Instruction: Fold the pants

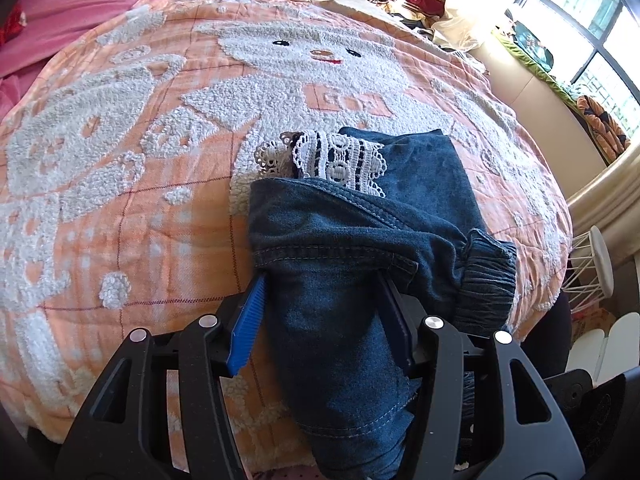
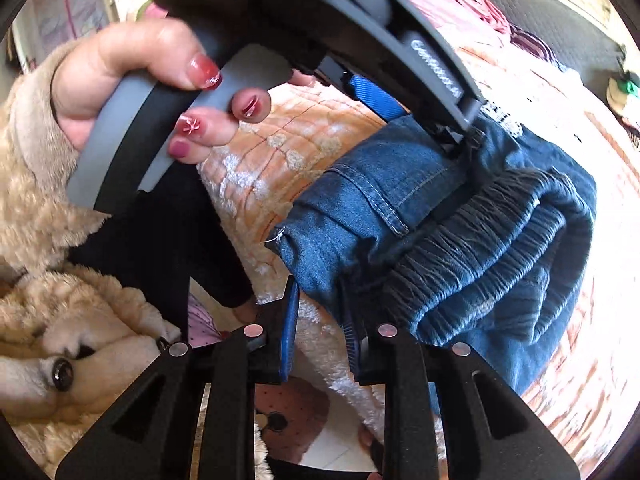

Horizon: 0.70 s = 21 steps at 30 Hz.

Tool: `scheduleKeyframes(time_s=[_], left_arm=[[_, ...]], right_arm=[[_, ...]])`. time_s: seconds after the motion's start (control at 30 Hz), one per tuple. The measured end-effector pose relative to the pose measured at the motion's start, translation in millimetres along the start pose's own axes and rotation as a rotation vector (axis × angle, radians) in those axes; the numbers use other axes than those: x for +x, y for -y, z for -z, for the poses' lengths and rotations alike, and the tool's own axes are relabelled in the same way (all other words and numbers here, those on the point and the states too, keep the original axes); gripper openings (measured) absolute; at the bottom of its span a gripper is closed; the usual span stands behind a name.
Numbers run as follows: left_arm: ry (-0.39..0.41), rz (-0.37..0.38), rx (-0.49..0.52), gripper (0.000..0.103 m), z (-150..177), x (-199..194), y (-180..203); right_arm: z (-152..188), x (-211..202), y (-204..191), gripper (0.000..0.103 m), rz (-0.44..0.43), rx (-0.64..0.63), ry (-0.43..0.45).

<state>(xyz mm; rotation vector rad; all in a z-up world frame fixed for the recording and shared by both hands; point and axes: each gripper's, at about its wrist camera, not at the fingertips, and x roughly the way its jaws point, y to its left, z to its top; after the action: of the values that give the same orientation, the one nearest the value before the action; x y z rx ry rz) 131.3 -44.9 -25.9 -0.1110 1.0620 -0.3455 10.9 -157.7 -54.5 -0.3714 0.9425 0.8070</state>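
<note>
Downward both tongs [image 1: 324, 312] [image 2: 320, 320] tilt, clamping pants [image 1: 360, 240].

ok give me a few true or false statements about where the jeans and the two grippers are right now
1. The jeans lie on an orange bedspread with a white bear design. True.
2. The left gripper has its jaws closed on denim. True.
3. White lace trim shows at the far end of the jeans. True.
4. The jeans are spread flat at full length. False: they are bunched and folded over.
5. The right gripper grips the lace trim. False: it sits at the denim edge beside the elastic waistband.
</note>
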Motion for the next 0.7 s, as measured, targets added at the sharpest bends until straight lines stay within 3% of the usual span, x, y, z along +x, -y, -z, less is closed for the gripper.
scheduleKeyframes(time_s=[0.13, 0.23, 0.47, 0.7], left_arm=[[0.01, -0.001, 0.001, 0.046, 1, -4, 1], [0.021, -0.001, 0.0, 0.047, 1, -7, 2], [0.047, 0.0, 0.006, 0.048, 1, -18, 5], [0.073, -0.008, 0.015, 0.057, 2, -27, 8]], right_arm=[[0, -10, 0, 0.025, -0.003, 0.028, 0.011], [-1, -17, 3, 0.039, -0.041, 0.075, 0.023], [-3, -27, -2, 0.047, -0.055, 0.115, 0.058], [-2, -47, -4, 0.057, -0.062, 0.153, 0.096]])
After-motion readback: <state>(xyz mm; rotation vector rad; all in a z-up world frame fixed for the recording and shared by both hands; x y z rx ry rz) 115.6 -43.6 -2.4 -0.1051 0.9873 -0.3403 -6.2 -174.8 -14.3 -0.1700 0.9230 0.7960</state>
